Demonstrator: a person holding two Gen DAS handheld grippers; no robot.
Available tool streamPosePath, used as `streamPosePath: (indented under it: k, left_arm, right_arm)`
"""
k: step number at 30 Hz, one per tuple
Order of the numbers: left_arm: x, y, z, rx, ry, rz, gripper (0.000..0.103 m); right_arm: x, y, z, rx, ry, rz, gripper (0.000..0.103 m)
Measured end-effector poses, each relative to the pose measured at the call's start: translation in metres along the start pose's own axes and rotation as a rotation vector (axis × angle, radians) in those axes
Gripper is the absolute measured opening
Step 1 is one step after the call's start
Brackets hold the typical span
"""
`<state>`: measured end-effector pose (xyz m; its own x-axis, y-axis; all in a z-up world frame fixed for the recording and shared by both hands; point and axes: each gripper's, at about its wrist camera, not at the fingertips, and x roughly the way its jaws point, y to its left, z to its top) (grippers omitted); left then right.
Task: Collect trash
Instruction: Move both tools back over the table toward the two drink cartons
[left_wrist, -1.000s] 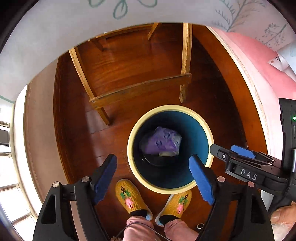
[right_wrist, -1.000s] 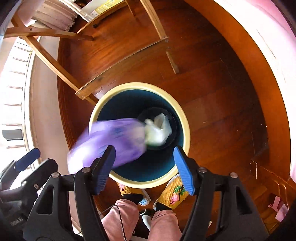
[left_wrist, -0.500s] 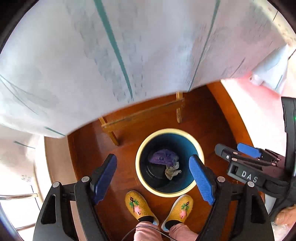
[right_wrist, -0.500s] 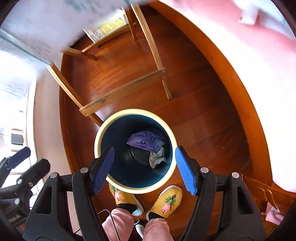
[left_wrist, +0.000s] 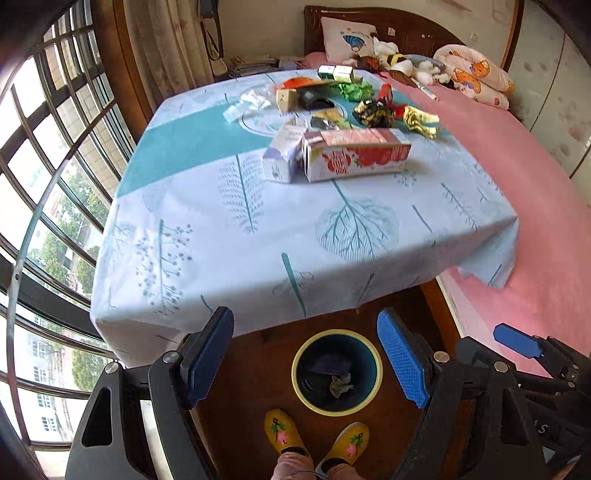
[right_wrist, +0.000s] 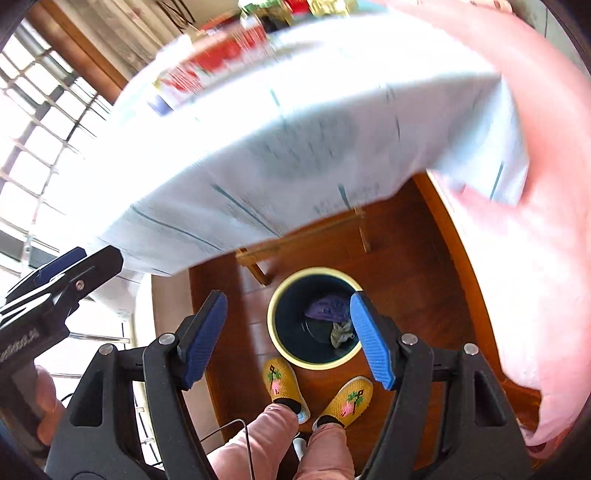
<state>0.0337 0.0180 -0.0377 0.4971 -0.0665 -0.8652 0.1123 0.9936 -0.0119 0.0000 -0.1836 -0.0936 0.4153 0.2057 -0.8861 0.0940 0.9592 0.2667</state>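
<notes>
Hovering empty above the bin: left tool spread wide, nothing between its pads; right tool likewise spread, jaws having just widened, nothing held. Bin sits on the floor at the table edge, by the person's feet, so drops are short. Purple wrapper and crumpled scrap lie inside. Remaining trash, including the red carton, waits on the table.

A big window with dark bars fills the left wall. A pink bed sits on the right, with a white pillow and what may be soft toys near its head. The floor is brown wood. Two yellow slippers stand on it.
</notes>
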Motion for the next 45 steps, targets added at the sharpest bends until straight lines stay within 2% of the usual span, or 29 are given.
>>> streamPosePath:
  k: [9, 12, 16, 21, 26, 34, 40, 45]
  left_arm:
    - [-0.089, 0.003, 0.049, -0.018, -0.135, 0.038, 0.081]
    - [-0.108, 0.003, 0.061, -0.025, -0.169, 0.049, 0.081]
    - [-0.127, 0.003, 0.075, -0.026, -0.198, 0.083, 0.081]
    - [-0.132, 0.006, 0.087, -0.015, -0.178, 0.092, 0.081]
    - [-0.114, 0.012, 0.102, 0.020, -0.159, 0.076, 0.081]
    - [-0.047, 0.038, 0.149, 0.091, -0.079, 0.018, 0.081]
    - [0.000, 0.071, 0.200, 0.149, -0.055, -0.028, 0.081]
    - [0.044, 0.088, 0.226, 0.213, -0.007, -0.065, 0.080]
  right_arm:
    - [-0.103, 0.034, 0.043, -0.099, -0.158, 0.021, 0.067]
    - [-0.122, 0.047, 0.055, -0.153, -0.189, -0.007, 0.067]
    - [-0.144, 0.056, 0.068, -0.155, -0.222, 0.017, 0.067]
    - [-0.148, 0.061, 0.089, -0.138, -0.218, 0.046, 0.066]
    - [-0.137, 0.066, 0.104, -0.129, -0.198, 0.056, 0.065]
    - [-0.095, 0.075, 0.145, -0.053, -0.165, 0.007, 0.064]
    - [-0.046, 0.091, 0.183, 0.085, -0.112, -0.061, 0.064]
    - [-0.003, 0.097, 0.208, 0.222, -0.068, -0.101, 0.064]
